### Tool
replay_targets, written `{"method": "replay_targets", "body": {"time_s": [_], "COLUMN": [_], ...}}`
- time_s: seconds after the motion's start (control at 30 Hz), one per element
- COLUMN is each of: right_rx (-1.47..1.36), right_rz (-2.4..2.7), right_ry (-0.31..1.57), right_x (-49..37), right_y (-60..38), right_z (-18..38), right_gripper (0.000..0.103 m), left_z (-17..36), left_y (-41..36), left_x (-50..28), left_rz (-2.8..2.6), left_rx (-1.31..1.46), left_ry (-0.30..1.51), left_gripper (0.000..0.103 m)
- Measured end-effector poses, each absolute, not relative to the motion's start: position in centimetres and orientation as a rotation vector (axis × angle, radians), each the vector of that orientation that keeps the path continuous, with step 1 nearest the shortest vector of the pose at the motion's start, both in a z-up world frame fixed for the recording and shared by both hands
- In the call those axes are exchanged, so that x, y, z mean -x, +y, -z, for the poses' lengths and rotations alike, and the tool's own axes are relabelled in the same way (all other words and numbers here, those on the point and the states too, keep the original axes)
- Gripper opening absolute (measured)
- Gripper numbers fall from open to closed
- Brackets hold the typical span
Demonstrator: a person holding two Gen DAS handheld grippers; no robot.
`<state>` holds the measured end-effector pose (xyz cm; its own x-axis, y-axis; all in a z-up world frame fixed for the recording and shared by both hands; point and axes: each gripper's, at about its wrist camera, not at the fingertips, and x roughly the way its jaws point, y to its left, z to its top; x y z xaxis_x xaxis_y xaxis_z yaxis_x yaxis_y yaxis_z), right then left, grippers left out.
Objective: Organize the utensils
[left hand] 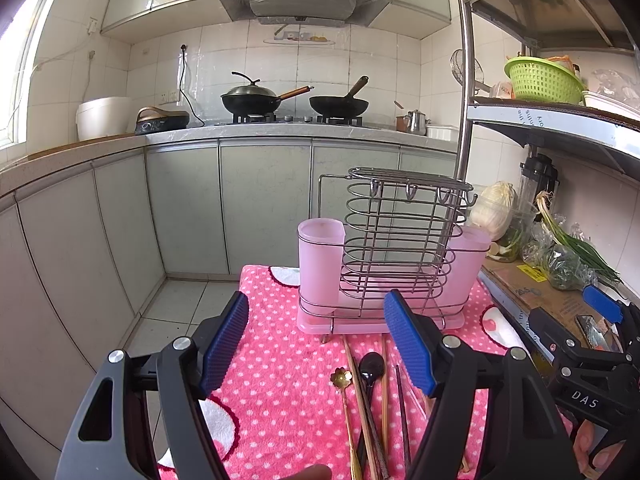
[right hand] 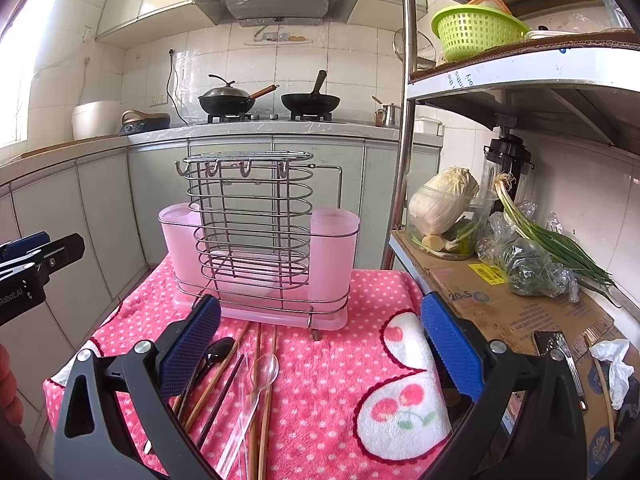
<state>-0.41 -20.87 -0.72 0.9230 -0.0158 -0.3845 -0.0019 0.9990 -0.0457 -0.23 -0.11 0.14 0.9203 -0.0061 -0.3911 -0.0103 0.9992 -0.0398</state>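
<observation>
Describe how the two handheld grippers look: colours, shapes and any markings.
Both match: the left gripper and right gripper have black angular frames with cut-outs, silver pivot bolts and blue textured fingers. White lettering shows on their sides: "DAS" on the right, "Robot.AI" on the left. No cables or sleeves visible.

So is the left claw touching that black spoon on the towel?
Apart. In the left wrist view the left claw stands open above the towel, and the black spoon lies between its fingers with pink cloth showing on both sides.
</observation>
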Motion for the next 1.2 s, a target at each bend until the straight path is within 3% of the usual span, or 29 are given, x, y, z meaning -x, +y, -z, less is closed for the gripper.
{"method": "replay_targets", "body": {"time_s": [1.2], "right_rx": [0.032], "right_rz": [0.019], "right_ry": [0.431], "right_x": [-0.6], "right_y": [-21.3], "right_z": [1.6], "right_gripper": [0.101], "left_z": [0.9], "left_y": [-0.8], "left_x": [-1.1], "left_rz": [0.014], "left_rx": [0.018], "left_ry": [0.456], "left_gripper": [0.07]}}
